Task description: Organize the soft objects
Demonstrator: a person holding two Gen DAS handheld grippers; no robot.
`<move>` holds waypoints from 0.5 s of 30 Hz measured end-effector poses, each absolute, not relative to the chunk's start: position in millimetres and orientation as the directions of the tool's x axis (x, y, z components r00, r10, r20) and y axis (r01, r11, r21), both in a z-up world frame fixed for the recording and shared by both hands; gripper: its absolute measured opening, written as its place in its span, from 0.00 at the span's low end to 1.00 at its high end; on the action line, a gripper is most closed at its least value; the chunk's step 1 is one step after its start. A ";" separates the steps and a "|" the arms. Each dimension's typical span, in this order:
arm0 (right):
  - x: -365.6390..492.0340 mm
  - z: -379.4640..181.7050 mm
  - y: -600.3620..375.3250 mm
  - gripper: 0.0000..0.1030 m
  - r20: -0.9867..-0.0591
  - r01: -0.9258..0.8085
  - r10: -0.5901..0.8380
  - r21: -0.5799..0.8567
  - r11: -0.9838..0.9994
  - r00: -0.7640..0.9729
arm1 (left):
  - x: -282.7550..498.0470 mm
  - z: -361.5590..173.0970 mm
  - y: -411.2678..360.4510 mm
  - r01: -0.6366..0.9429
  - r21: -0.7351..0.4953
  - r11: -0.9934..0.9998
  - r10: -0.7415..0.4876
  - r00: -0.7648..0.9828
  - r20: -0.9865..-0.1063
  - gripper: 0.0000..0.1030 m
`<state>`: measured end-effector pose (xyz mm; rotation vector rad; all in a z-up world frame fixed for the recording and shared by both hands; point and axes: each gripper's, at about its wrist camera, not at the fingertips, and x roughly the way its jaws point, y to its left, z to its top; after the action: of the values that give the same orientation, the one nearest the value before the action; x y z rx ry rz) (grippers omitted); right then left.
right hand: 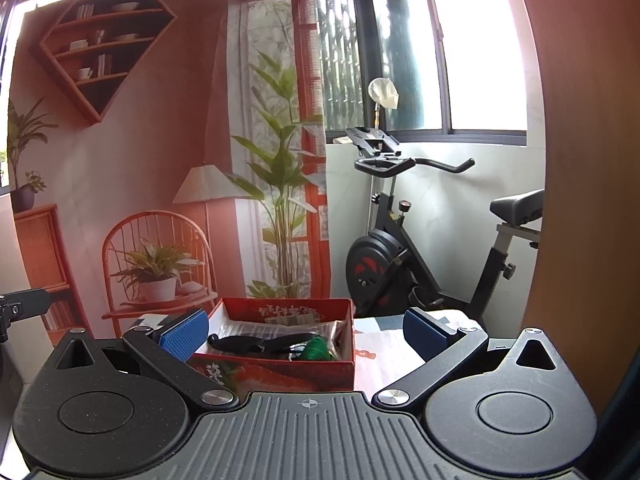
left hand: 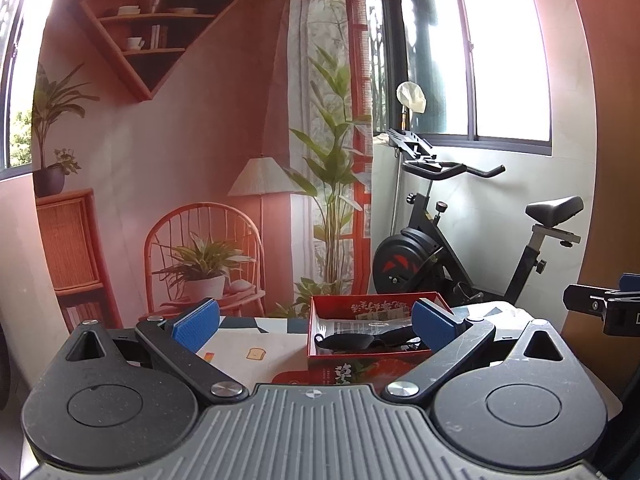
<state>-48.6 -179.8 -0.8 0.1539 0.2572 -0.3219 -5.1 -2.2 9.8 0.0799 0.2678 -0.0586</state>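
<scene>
Left wrist view shows our left gripper (left hand: 316, 326) with its blue fingers (left hand: 195, 323) spread wide and nothing between them; the right gripper (right hand: 304, 330), seen in its own view, is equally wide open and empty. Ahead of both pairs of fingers stands the red box (right hand: 280, 370) on the worktop (left hand: 248, 340), and inside it lies a black eye mask (left hand: 344, 342), with a small green soft thing (right hand: 318, 349) just beside it, on the side of the right fingers. We judge the mask to be very light and limp: it will fold and hang when lifted, and its thin strap may catch on the box wall. It seems best to pinch it at the padded middle, not at the strap. The green thing looks like yarn or netting, though we cannot tell exactly; it should compress easily under the fingers.
</scene>
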 end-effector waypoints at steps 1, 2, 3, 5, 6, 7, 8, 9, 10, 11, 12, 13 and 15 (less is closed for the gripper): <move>-48.1 -1.5 -180.0 1.00 -0.275 0.332 -0.293 0.109 0.937 0.916 | -5.3 10.0 -1.9 0.067 0.070 0.995 -0.046 0.963 -0.266 1.00; -48.0 -2.0 -180.1 1.00 -0.276 0.334 -0.294 0.110 0.936 0.915 | -5.3 10.2 -1.9 0.067 0.070 0.995 -0.046 0.963 -0.266 1.00; -48.1 -2.6 -180.4 1.00 -0.278 0.335 -0.295 0.110 0.936 0.914 | -5.9 9.7 -1.3 0.068 0.069 0.995 -0.047 0.963 -0.266 1.00; -47.7 -3.4 -180.6 1.00 -0.280 0.338 -0.297 0.110 0.935 0.913 | -6.0 10.0 -0.9 0.067 0.068 0.995 -0.046 0.963 -0.266 1.00; -45.7 -2.4 -180.8 1.00 -0.283 0.340 -0.298 0.110 0.934 0.912 | -5.8 10.1 -0.7 0.066 0.069 0.995 -0.045 0.963 -0.265 1.00; -45.2 -2.8 -180.9 1.00 -0.284 0.341 -0.299 0.111 0.934 0.911 | -4.8 10.3 -0.3 0.065 0.067 0.996 -0.045 0.963 -0.265 1.00; -44.9 -3.0 -180.7 1.00 -0.286 0.342 -0.300 0.111 0.933 0.910 | -4.8 10.2 -0.2 0.066 0.067 0.996 -0.046 0.963 -0.265 1.00; -44.4 -3.3 -180.6 1.00 -0.288 0.344 -0.301 0.111 0.932 0.909 | -4.8 10.3 -0.2 0.066 0.067 0.996 -0.046 0.963 -0.266 1.00; -44.0 -3.8 -180.7 1.00 -0.289 0.345 -0.302 0.112 0.932 0.908 | -4.6 10.3 -0.1 0.065 0.067 0.996 -0.045 0.963 -0.266 1.00; -43.7 -4.5 -180.7 1.00 -0.291 0.347 -0.303 0.112 0.931 0.908 | -4.6 10.4 -0.1 0.065 0.067 0.996 -0.045 0.963 -0.265 1.00; -43.5 -5.1 -180.8 1.00 -0.293 0.348 -0.304 0.112 0.931 0.907 | -4.5 10.5 0.0 0.064 0.066 0.996 -0.045 0.963 -0.265 1.00; -43.4 -5.7 -181.1 1.00 -0.294 0.349 -0.305 0.112 0.930 0.906 | -4.8 10.5 0.0 0.064 0.065 0.996 -0.044 0.963 -0.265 1.00; -43.2 -7.2 -180.9 1.00 -0.297 0.351 -0.306 0.111 0.930 0.905 | -4.9 10.2 -0.2 0.064 0.067 0.996 -0.044 0.963 -0.265 1.00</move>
<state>-43.2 -180.9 -7.2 0.1641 0.2797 -0.3408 -4.9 -0.2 10.2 0.0749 0.2662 -0.0549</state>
